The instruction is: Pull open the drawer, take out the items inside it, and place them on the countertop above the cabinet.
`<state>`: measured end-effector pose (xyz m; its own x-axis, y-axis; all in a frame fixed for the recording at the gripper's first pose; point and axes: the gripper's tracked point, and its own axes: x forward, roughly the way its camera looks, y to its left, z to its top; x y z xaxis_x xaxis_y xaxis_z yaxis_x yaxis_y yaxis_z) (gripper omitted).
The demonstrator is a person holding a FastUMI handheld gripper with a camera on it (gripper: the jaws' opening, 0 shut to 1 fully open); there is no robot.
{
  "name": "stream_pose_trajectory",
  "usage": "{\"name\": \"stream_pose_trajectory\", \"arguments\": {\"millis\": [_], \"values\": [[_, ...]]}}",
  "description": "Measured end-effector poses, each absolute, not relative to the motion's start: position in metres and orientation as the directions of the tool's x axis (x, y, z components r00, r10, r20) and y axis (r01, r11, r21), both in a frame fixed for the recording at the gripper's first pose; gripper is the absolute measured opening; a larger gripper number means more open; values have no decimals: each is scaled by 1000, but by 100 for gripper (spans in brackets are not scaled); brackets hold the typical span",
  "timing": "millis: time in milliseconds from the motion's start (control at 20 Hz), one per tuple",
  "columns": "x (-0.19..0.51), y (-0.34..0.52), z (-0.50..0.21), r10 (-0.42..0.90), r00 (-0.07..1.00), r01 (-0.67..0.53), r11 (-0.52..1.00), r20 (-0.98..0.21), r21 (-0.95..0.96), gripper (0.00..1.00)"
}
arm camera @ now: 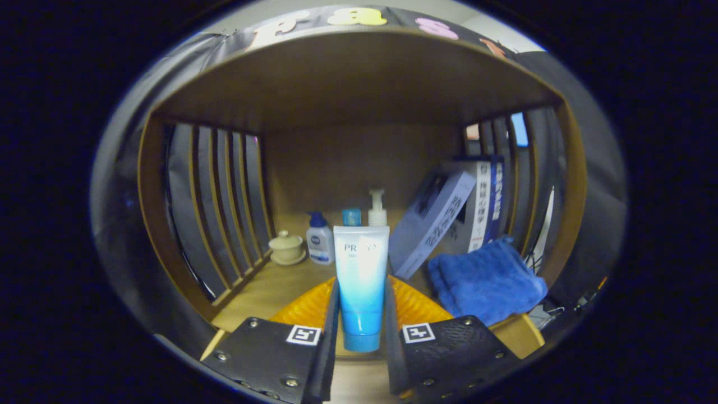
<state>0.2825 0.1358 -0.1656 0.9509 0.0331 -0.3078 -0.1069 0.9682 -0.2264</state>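
Note:
A white-to-blue squeeze tube (360,280) stands upright, cap down, between my gripper's (362,314) two fingers, which press on its sides. The tube is held at the front of the wooden countertop (269,292), inside a shelf frame with slatted sides. Whether its cap touches the wood I cannot tell. The drawer is hidden below this view.
Beyond the tube stand a small blue-capped bottle (320,245), a blue cap (351,216) and a pump bottle (377,209). A lidded cream cup (286,248) sits at the left slats. Leaning books (437,221) and a folded blue towel (485,280) fill the right side.

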Motion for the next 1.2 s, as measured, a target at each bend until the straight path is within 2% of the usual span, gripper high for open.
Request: {"name": "stream_pose_trajectory", "arguments": {"millis": [150, 300, 500, 700, 900, 1000, 1200], "values": [[297, 126, -209, -6, 927, -84, 971, -375, -224, 39], [310, 121, -217, -28, 930, -59, 973, -367, -222, 39], [315, 116, -221, -56, 930, -37, 969, -362, -245, 45], [304, 107, -212, -83, 939, -24, 952, -334, -306, 90], [274, 107, -195, -59, 951, -47, 942, -302, -333, 91], [254, 112, -186, -54, 957, -49, 939, -286, -341, 100], [207, 129, -170, 0, 958, -92, 947, -286, -307, 100]]}}
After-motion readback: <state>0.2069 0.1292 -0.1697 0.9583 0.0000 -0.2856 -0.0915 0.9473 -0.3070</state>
